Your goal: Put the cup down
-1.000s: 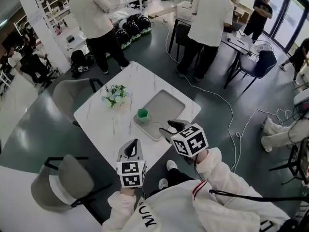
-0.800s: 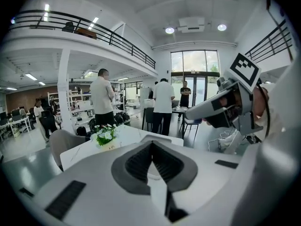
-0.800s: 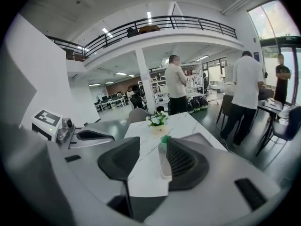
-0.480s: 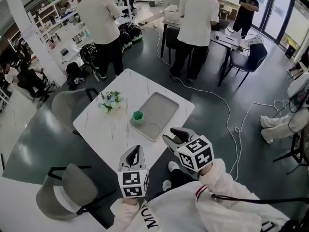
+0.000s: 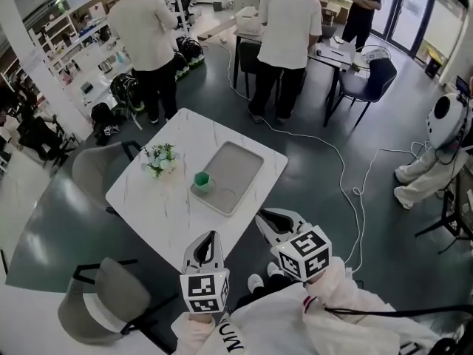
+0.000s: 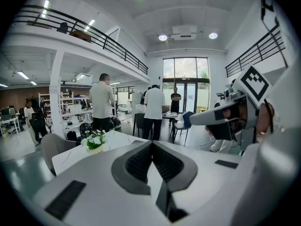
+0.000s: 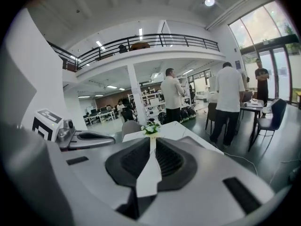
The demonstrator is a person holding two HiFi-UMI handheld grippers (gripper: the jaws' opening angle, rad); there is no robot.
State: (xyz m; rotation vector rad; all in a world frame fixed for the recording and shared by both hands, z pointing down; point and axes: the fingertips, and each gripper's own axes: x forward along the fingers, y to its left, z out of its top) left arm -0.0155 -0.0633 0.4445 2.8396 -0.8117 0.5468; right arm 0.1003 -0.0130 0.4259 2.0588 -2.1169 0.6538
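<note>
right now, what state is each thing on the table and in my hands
green cup, upright on the tray, not held
tray, flat on table
flowers, upright
left gripper, jaws together, empty
right gripper, jaws just closing, narrow gap, nothing between

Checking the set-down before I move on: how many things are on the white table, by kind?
Green cup: 1
Grey tray: 1
Flower bunch: 1
Total: 3
</note>
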